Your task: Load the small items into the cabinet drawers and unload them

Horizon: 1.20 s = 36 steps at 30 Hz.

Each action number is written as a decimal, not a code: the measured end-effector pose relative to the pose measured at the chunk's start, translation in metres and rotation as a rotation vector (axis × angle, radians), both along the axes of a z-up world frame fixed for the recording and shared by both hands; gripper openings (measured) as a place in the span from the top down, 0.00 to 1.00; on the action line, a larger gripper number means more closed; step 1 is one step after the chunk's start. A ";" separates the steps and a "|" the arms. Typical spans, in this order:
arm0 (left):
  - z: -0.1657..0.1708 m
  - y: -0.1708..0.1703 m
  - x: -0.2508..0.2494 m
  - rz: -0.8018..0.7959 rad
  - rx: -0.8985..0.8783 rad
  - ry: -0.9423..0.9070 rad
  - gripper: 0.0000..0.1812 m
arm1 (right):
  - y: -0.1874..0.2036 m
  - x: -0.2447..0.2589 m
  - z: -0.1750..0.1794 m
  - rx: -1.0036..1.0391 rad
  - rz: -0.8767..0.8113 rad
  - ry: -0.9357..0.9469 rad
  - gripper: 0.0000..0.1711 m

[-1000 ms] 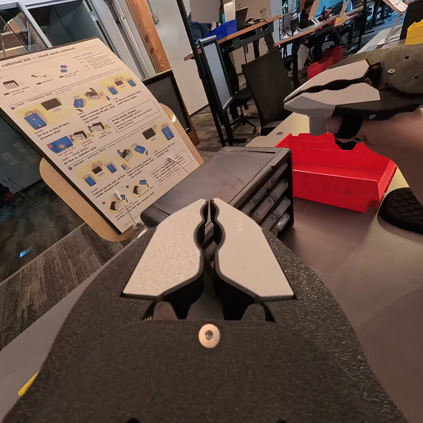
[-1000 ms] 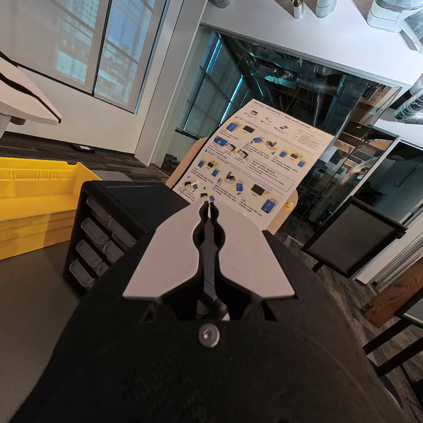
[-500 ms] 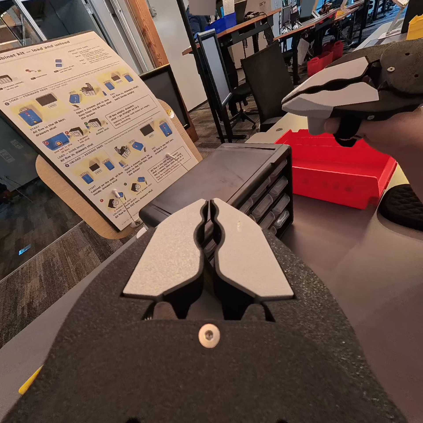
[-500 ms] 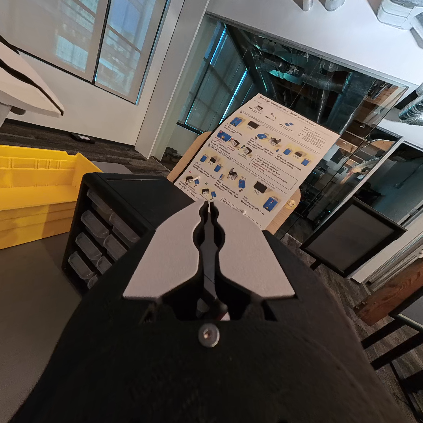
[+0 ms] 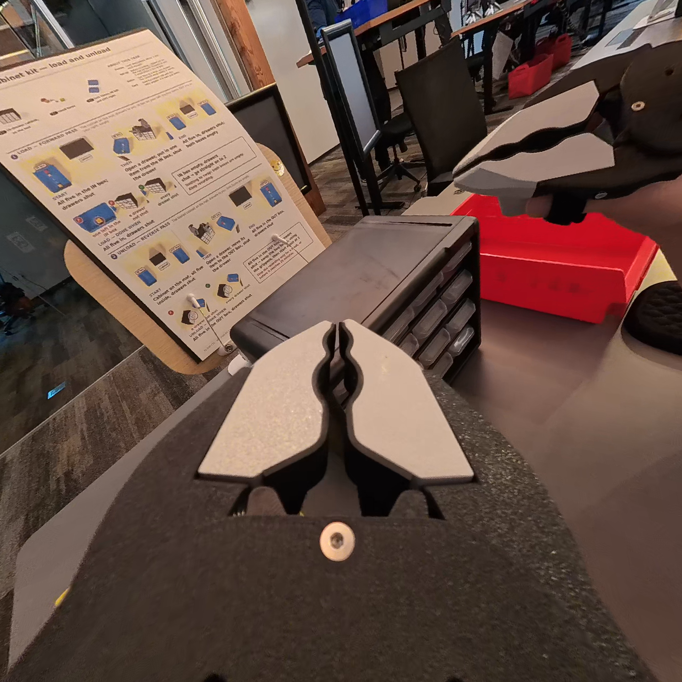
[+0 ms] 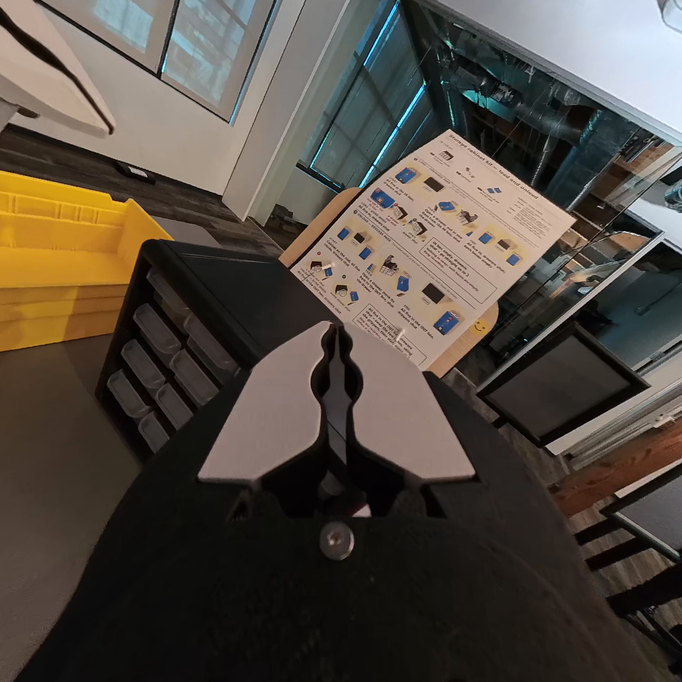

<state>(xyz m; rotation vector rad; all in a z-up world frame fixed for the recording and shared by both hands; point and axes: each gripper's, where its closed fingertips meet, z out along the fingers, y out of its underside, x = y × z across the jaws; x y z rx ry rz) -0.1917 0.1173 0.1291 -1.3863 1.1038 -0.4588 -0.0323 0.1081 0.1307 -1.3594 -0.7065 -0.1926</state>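
A black cabinet [image 5: 361,269] with several clear drawers [image 5: 439,313], all pushed in, stands on the grey table [image 5: 553,406]. It also shows in the right wrist view [image 6: 236,291]. My left gripper [image 5: 336,324] is shut and empty, held above the table just left of the cabinet. My right gripper [image 6: 336,326] is shut and empty, held above the cabinet's right side; it also shows in the left wrist view [image 5: 461,173], in a hand. No small items are visible.
A red bin [image 5: 553,265] sits right of the cabinet and a yellow bin [image 6: 59,265] sits left of it. An instruction board [image 5: 140,192] on a wooden stand leans behind the cabinet. A black round pad [image 5: 660,317] lies at the table's right edge. The tips of one gripper are about 15 cm away from the tips of the other.
Both grippers stay shut. The right gripper has tilted and dropped a little toward the cabinet. The left gripper has shifted slightly; the cabinet has not moved.
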 end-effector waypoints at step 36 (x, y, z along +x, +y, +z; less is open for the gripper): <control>-0.021 0.001 0.004 0.002 0.147 0.132 0.98 | 0.000 -0.008 0.002 0.041 -0.015 -0.063 0.99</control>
